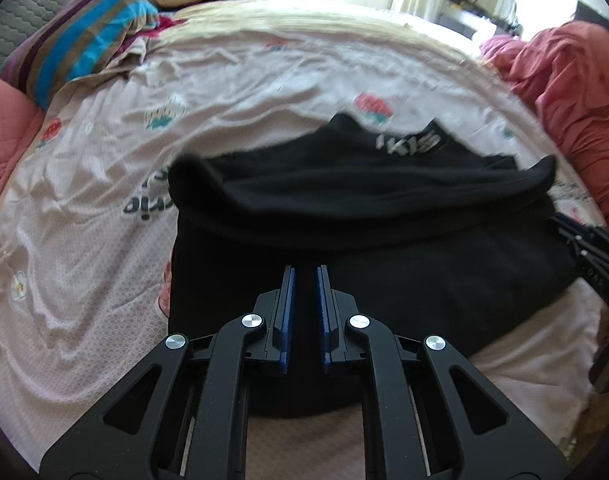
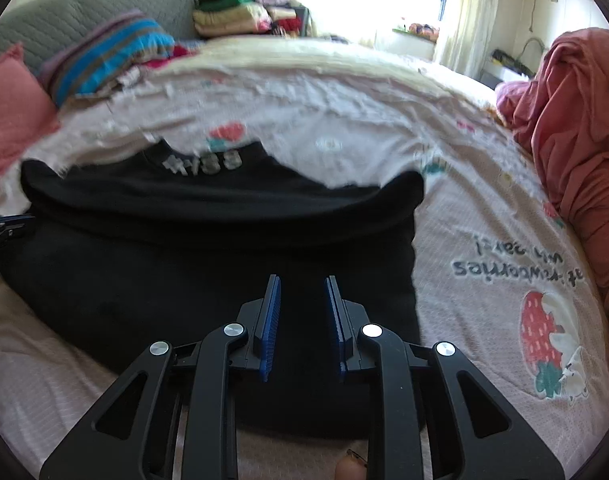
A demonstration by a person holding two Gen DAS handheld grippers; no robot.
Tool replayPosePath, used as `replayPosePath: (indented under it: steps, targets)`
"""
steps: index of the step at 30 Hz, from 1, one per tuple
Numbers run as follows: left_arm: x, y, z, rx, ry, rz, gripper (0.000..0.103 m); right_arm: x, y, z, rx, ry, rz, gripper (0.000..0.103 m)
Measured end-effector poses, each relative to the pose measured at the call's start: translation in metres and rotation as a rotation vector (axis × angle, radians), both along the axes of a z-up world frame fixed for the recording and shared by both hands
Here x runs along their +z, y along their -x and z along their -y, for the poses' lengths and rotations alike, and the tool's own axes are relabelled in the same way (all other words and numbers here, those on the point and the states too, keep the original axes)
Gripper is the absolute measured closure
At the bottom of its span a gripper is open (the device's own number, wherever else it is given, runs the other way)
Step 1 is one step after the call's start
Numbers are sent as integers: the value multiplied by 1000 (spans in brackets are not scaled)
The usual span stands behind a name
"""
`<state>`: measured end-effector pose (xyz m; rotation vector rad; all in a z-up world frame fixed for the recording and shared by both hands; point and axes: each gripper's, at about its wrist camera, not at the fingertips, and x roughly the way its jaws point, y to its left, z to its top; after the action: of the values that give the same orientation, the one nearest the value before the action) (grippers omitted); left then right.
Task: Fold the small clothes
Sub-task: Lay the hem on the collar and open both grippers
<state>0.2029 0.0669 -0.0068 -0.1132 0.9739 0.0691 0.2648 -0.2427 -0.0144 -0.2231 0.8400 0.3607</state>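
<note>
A black garment with grey lettering (image 1: 364,208) lies on the bed, with a fold across its middle; it also shows in the right wrist view (image 2: 208,240). My left gripper (image 1: 305,276) hovers over its near left part, jaws a small gap apart, nothing between them. My right gripper (image 2: 302,284) hovers over its near right part, jaws apart and empty. The right gripper also shows at the right edge of the left wrist view (image 1: 584,248). The left gripper's tip shows at the left edge of the right wrist view (image 2: 4,228).
The bed has a pale pink sheet with strawberry prints (image 2: 504,240). A red blanket heap (image 2: 576,120) lies at the right. A striped blue pillow (image 1: 84,44) and a pink pillow (image 2: 8,112) lie at the left. Folded clothes are stacked behind (image 2: 232,16).
</note>
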Motion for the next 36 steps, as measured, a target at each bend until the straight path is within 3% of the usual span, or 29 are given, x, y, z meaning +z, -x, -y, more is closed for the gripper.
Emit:
replayPosePath:
  steps: [12, 16, 21, 24, 27, 33, 34, 36]
  targets:
    - [-13, -27, -18, 46, -71, 36, 96, -25, -51, -23, -30, 10, -29, 84]
    - [-11, -35, -29, 82, -68, 75, 95, -25, -66, -28, -41, -5, -35, 84]
    - [-1, -37, -55, 143, -7, 148, 94, -25, -85, -26, -70, -73, -80, 84]
    - [10, -32, -68, 188, -3, 195, 81, -25, -94, -22, -93, -127, -98, 86]
    - [15, -30, -75, 205, 13, 208, 77, -23, -101, -17, -128, -180, -109, 86]
    - [6, -30, -89, 225, 57, 148, 62, -5, -92, 8, -163, -221, -26, 83]
    - [3, -30, -92, 232, 62, 132, 58, -1, -89, 17, -181, -206, -3, 82]
    - [-3, -30, -97, 243, 84, 99, 50, 1, -87, 30, -207, -180, 20, 67]
